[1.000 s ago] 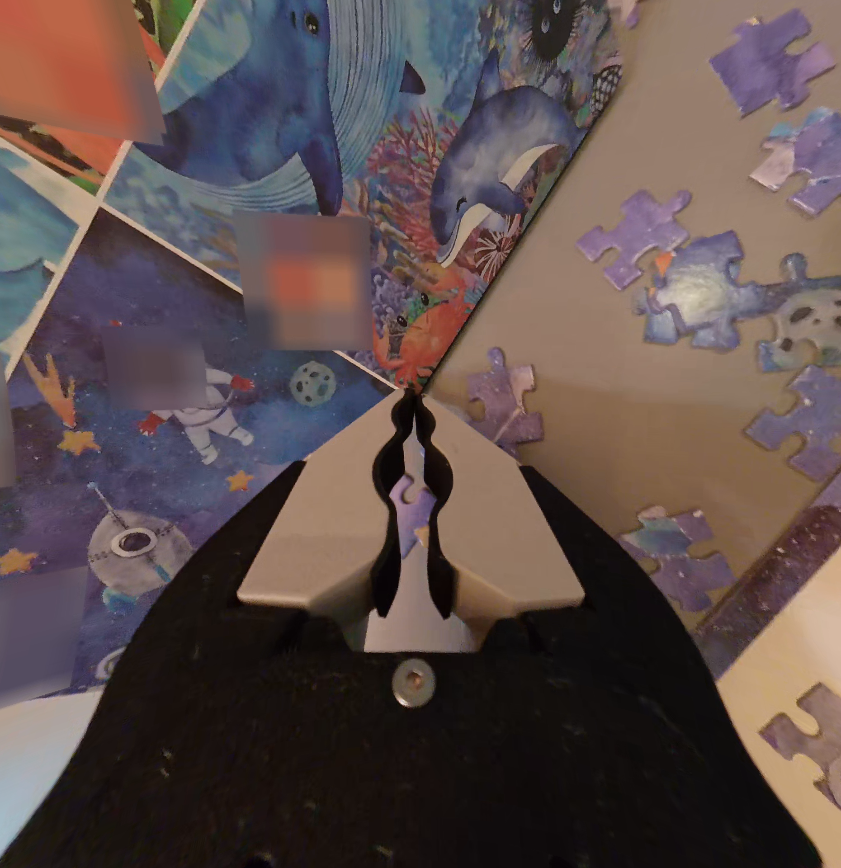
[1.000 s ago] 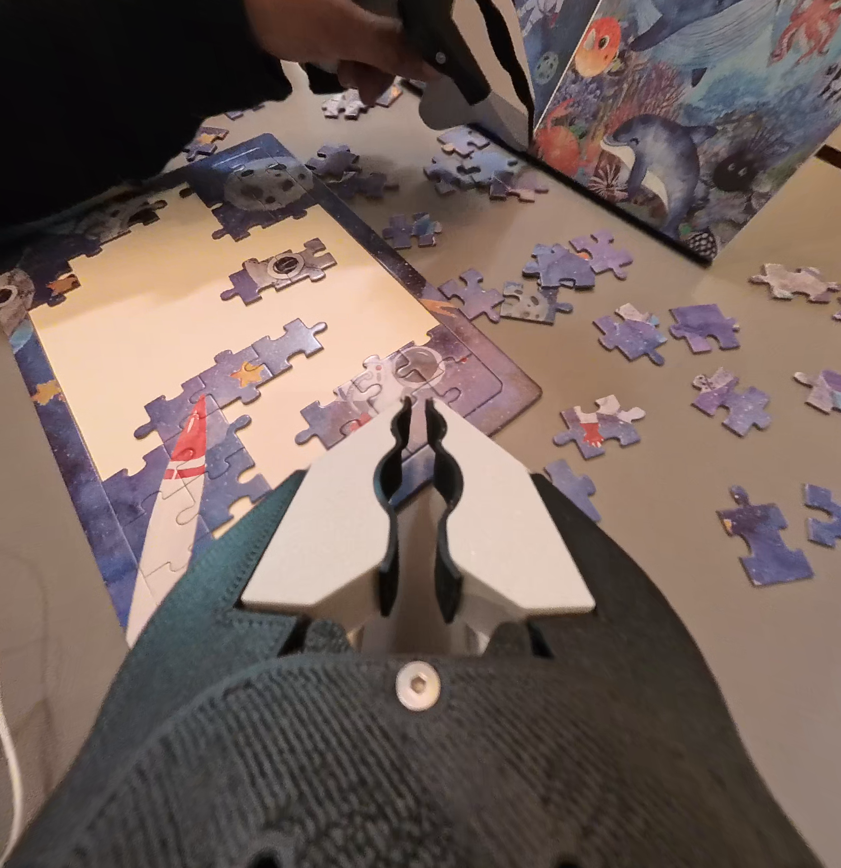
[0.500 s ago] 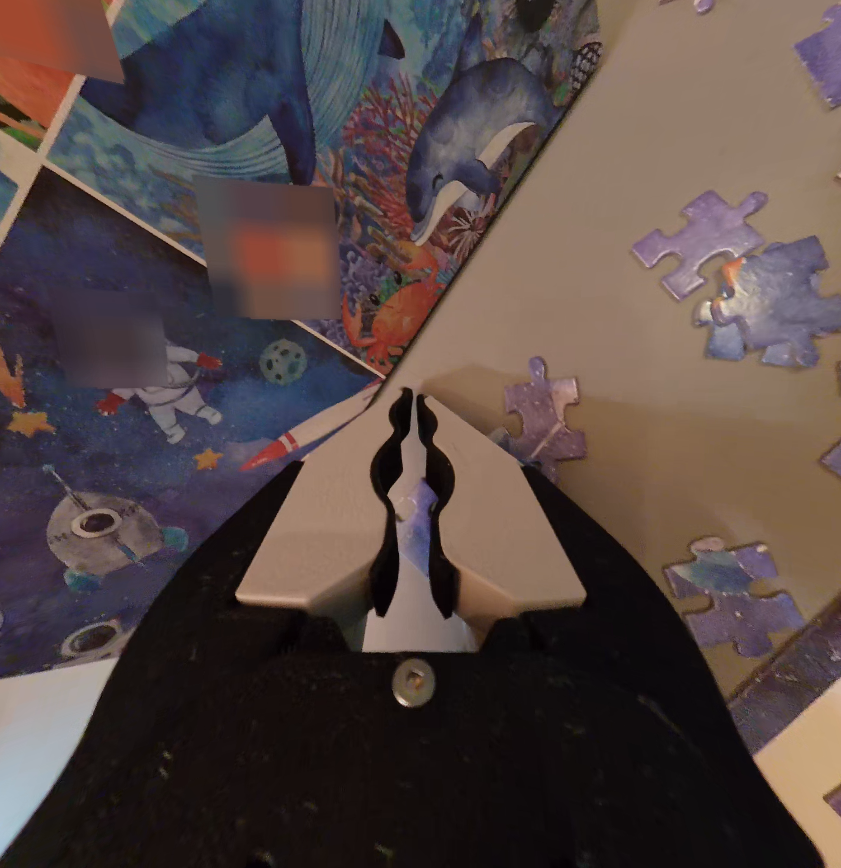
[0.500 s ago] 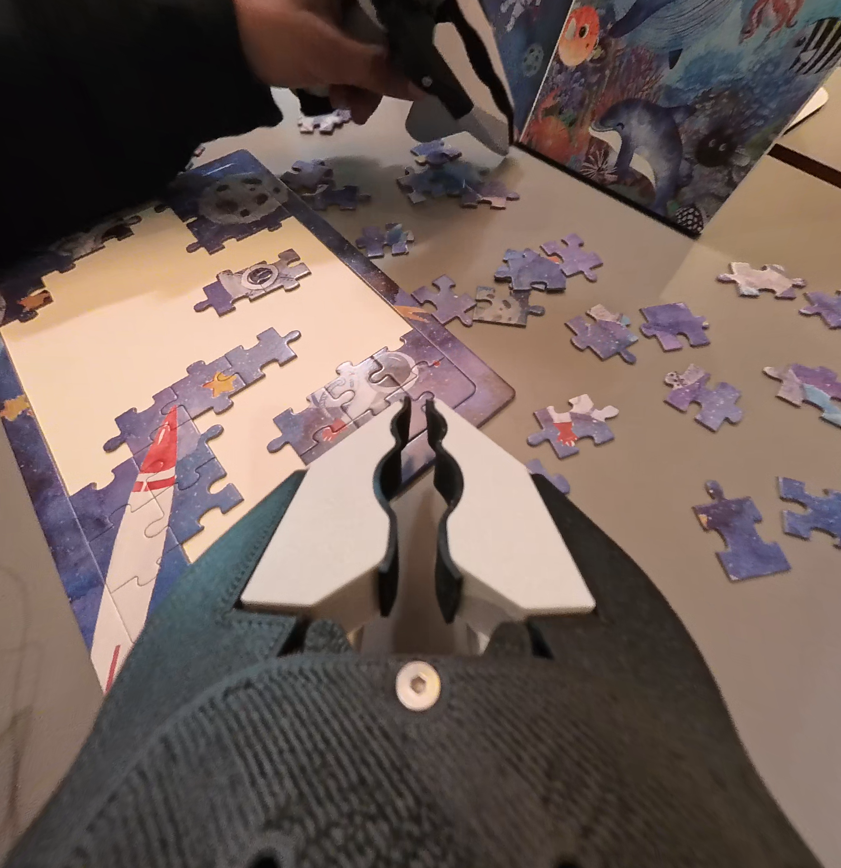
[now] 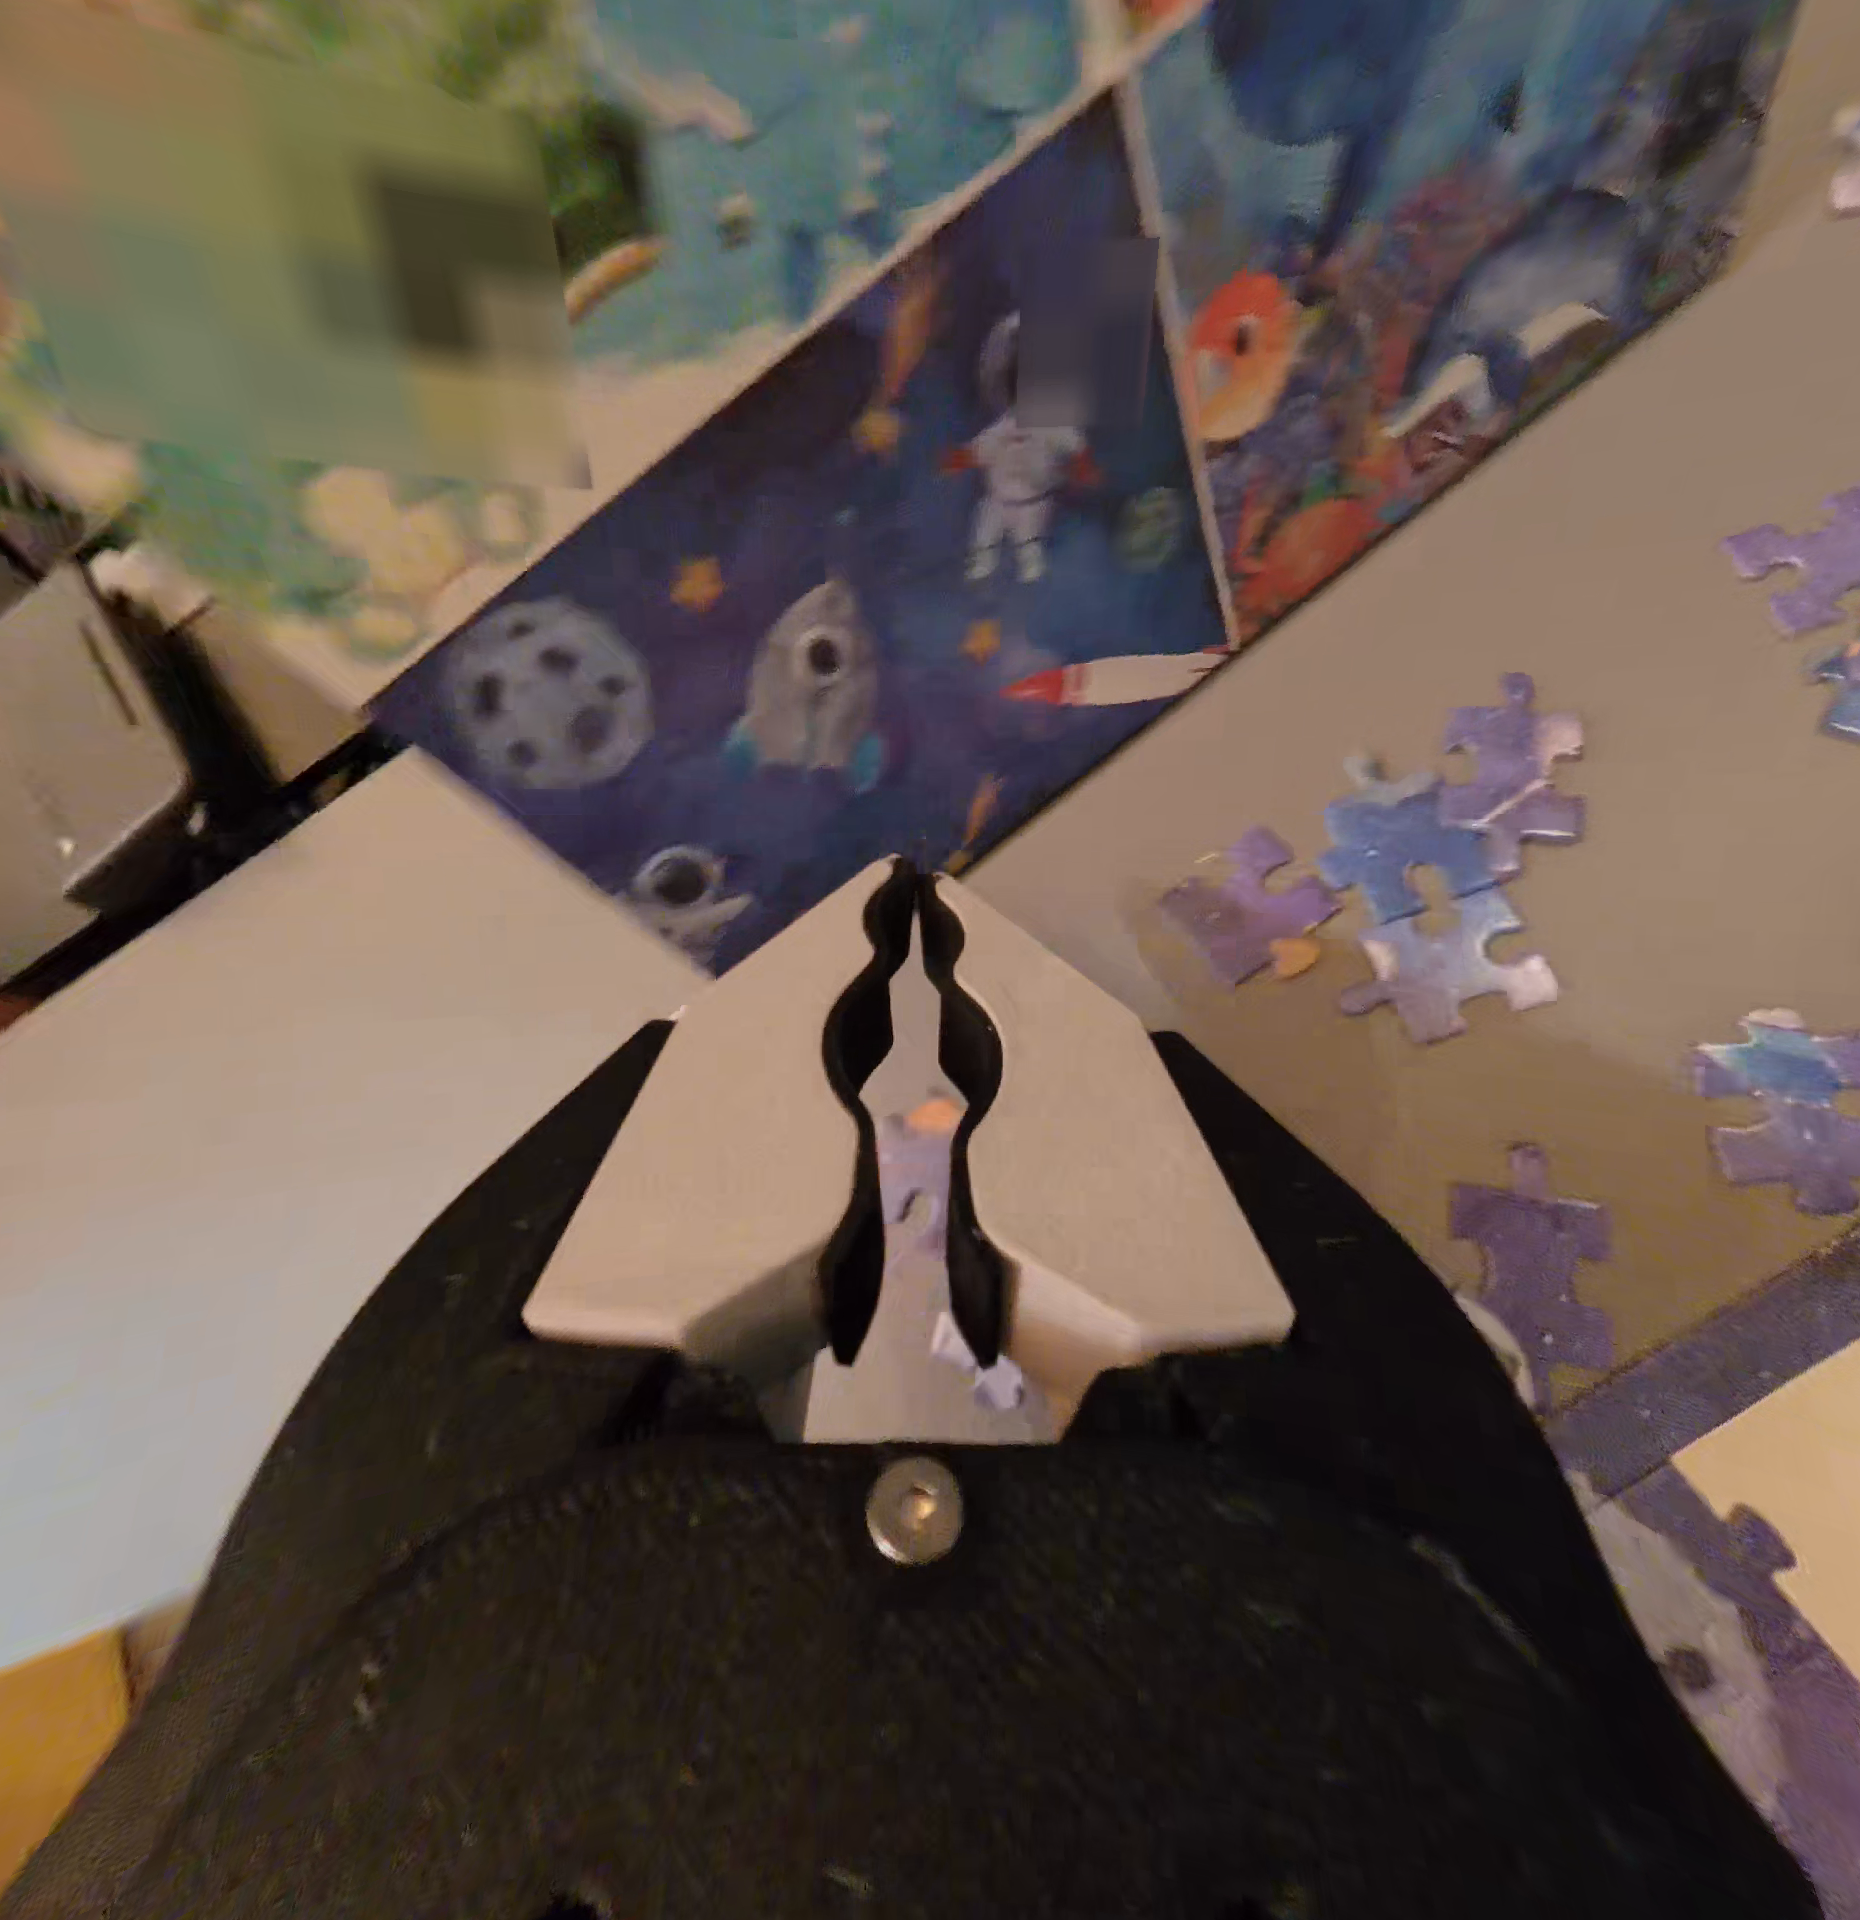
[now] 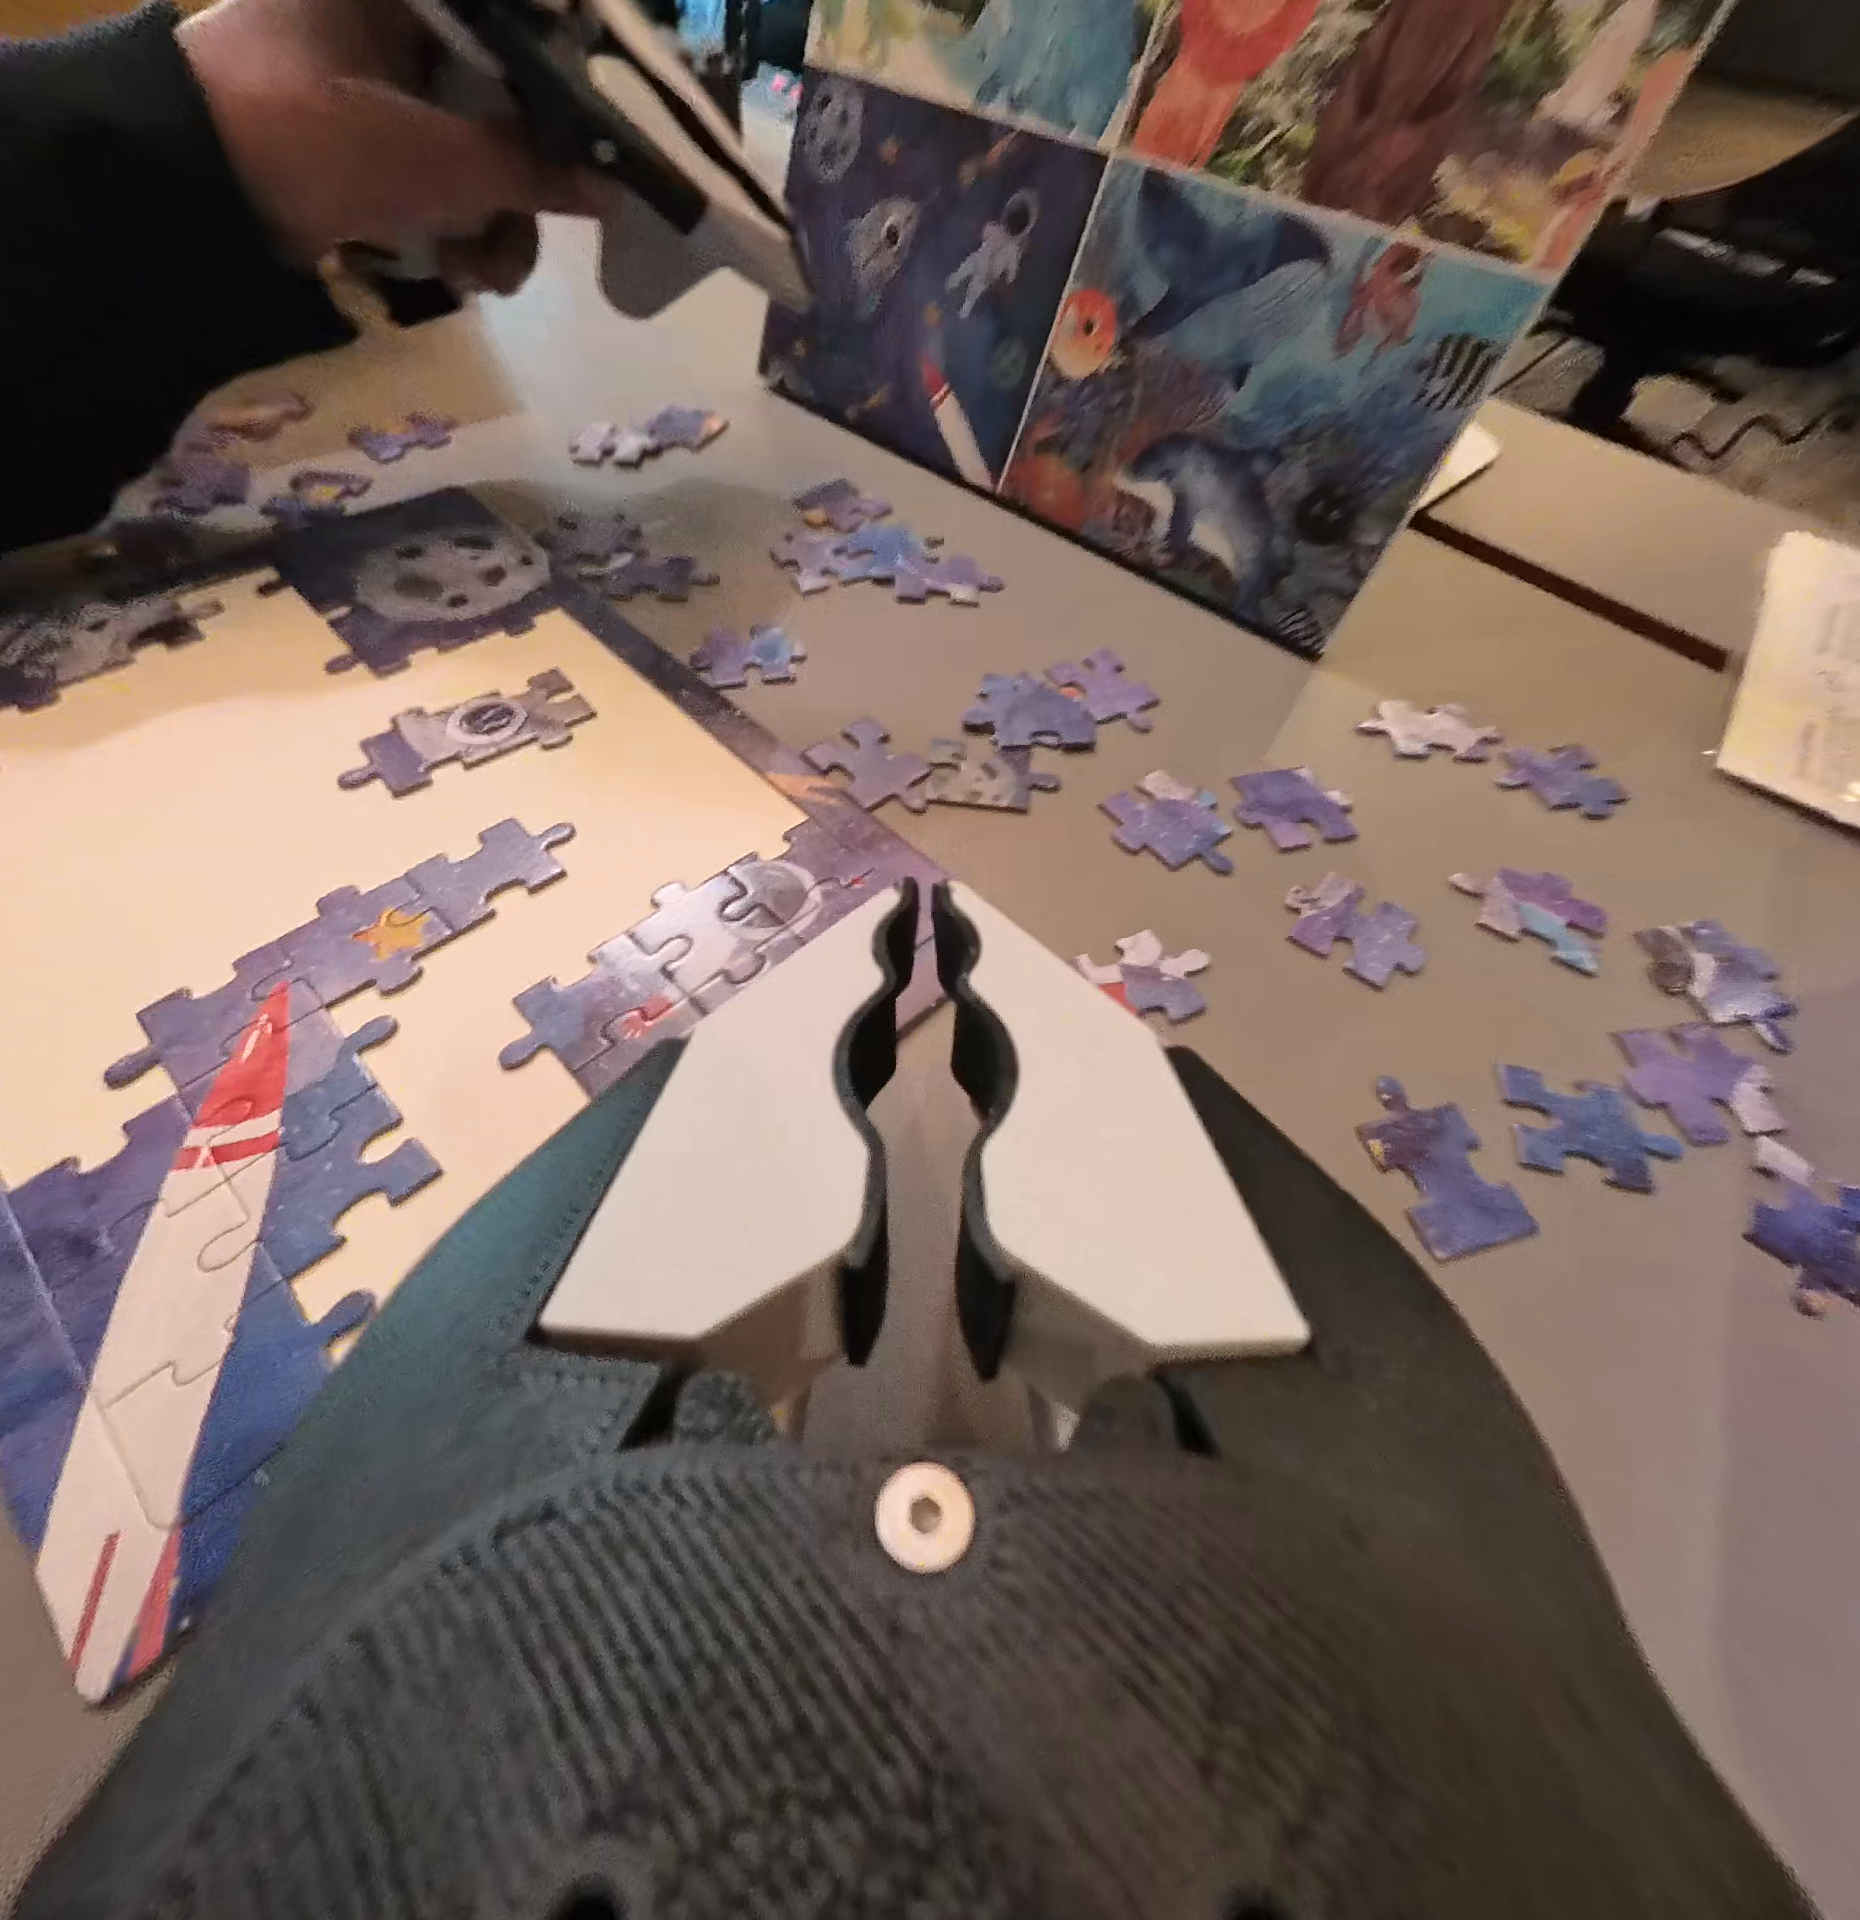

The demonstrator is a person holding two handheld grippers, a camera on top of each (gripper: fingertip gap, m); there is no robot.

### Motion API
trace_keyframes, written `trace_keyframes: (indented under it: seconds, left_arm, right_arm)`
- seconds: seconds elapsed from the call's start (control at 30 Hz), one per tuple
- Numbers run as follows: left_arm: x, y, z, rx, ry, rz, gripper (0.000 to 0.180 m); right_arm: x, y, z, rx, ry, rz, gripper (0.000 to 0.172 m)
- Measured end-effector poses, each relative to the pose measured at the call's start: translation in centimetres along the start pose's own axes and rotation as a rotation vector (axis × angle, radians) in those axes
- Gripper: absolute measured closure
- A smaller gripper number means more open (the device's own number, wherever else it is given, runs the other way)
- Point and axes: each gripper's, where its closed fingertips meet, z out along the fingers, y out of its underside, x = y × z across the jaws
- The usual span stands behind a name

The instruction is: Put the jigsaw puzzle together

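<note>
Beside the picture-printed cardboard puzzle box [image 5: 801, 675] | my left claw [image 5: 918, 883] was pinched on a purple cardboard jigsaw piece [image 5: 918, 1143] | my right claw [image 6: 924, 899] hung closed over the part-filled cream puzzle tray [image 6: 230, 810].

Right gripper [image 6: 923, 896] apparently closed, empty, above puzzle board [image 6: 230, 790]; loose pieces [image 6: 1165, 826] beside.

Purple-blue starry puzzle pieces [image 6: 1170, 826] lie on a grey table [image 6: 1425, 1455] beside a cream tray [image 6: 230, 852].

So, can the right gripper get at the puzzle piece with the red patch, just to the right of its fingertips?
Probably yes: the piece lies alone on bare table beside the right gripper, nothing between them.
</note>
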Motion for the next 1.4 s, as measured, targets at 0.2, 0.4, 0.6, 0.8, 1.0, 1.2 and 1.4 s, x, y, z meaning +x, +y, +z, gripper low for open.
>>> trace_keyframes:
  seconds: [0.2,0.4,0.6,0.8,1.0,1.2,1.4]
  left_arm:
    - [-1.0,2.4,-0.2,-0.007,0.137,-0.158,0.180]
    - [2.0,2.4,1.7,-0.051,0.197,-0.066,0.180]
    - [2.5,0.5,2.1,-0.048,0.141,0.030,0.180]
    - [4.9,-1.1,-2.0,0.088,0.219,-0.045,0.180]
    - [12.8,1.0,-6.1,0.089,0.362,0.065,0.179]
    - [21.3,3.8,-9.4,0.045,0.640,0.023,0.178]
    - [27.3,5.5,-9.7,-0.043,0.682,0.176,0.171]
  right_arm:
    - [0.9,-1.5,-1.2,0.135,0.003,0.090,0.171]
    - [1.5,-1.5,-1.6,0.157,0.039,0.085,0.170]
    - [1.3,-1.2,-1.3,0.132,0.061,0.035,0.170]
    - [1.3,-1.0,-1.2,0.122,0.062,0.005,0.169]
    - [-1.0,0.2,-0.9,0.024,-0.076,0.036,0.170]
    - [-5.3,3.8,-0.1,-0.229,-0.205,-0.045,0.172]
    - [-5.5,4.6,-0.9,-0.255,-0.192,-0.034,0.171]
